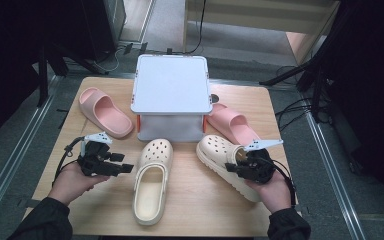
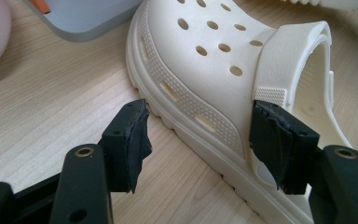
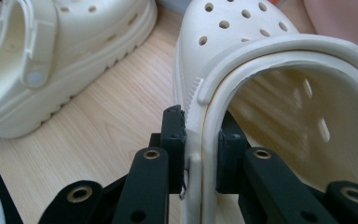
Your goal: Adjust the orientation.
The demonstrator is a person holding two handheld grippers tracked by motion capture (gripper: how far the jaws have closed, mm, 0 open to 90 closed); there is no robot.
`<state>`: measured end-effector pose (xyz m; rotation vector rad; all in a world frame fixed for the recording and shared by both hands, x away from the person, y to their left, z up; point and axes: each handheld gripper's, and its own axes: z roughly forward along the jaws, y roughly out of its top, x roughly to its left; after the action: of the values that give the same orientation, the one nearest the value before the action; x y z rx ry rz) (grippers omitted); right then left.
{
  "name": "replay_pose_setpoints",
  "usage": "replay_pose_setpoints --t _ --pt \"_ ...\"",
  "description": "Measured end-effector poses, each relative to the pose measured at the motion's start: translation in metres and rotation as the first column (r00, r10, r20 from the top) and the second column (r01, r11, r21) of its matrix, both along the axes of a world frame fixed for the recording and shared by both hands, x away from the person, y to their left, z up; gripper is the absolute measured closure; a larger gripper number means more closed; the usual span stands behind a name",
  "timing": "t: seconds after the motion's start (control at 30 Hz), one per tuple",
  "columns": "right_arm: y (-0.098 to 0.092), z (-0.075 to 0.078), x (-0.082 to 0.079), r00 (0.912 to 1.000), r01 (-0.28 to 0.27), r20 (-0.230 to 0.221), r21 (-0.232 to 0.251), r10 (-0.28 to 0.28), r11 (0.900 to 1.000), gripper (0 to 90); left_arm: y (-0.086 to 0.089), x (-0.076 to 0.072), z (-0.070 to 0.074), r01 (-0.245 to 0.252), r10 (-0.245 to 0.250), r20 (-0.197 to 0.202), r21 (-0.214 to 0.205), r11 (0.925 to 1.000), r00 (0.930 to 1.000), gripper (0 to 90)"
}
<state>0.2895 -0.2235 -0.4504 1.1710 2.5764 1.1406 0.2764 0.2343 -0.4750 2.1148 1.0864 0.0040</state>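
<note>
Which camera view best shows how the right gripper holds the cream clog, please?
The right gripper view: the right gripper has its jaws clamped on the side wall of the held clog, one pad inside, one outside. The high view shows that gripper at the clog's heel, partly hidden by the hand. The left gripper view shows the other clog.

Overhead table (image 1: 105, 210) view, two close tong-mounted views
</note>
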Motion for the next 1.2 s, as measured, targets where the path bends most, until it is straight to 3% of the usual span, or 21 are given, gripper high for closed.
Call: replay_pose_setpoints --t 0.17,0.27,0.43,0.57,1.2 --pt "0.014 0.008 0.000 0.9991 0.030 -0.030 0.039 -0.029 0.9988 78.3 0.001 -0.005 0.000 -0.008 0.008 0.004 0.001 1.0000 1.0000 38.4" --pt "0.027 0.007 -0.001 0.9990 0.020 -0.041 0.013 -0.019 0.9997 78.3 0.001 -0.009 0.000 0.004 -0.004 0.003 0.004 1.0000 1.0000 43.5" --pt "0.047 0.002 -0.002 0.9987 -0.004 -0.051 -0.023 0.003 0.9997 78.2 -0.003 -0.017 0.003 0.024 -0.024 0.043 -0.004 0.9997 0.9988 55.2" --pt "0.059 -0.002 -0.002 0.9982 -0.013 -0.058 -0.040 0.010 0.9991 78.0 -0.006 -0.020 0.003 0.034 -0.034 0.040 -0.007 0.9994 0.9986 60.4" --pt "0.100 -0.025 -0.014 0.9968 -0.030 -0.077 -0.108 0.022 0.9937 76.7 -0.016 -0.020 -0.006 0.066 -0.066 0.017 0.035 0.9972 0.9977 58.7"
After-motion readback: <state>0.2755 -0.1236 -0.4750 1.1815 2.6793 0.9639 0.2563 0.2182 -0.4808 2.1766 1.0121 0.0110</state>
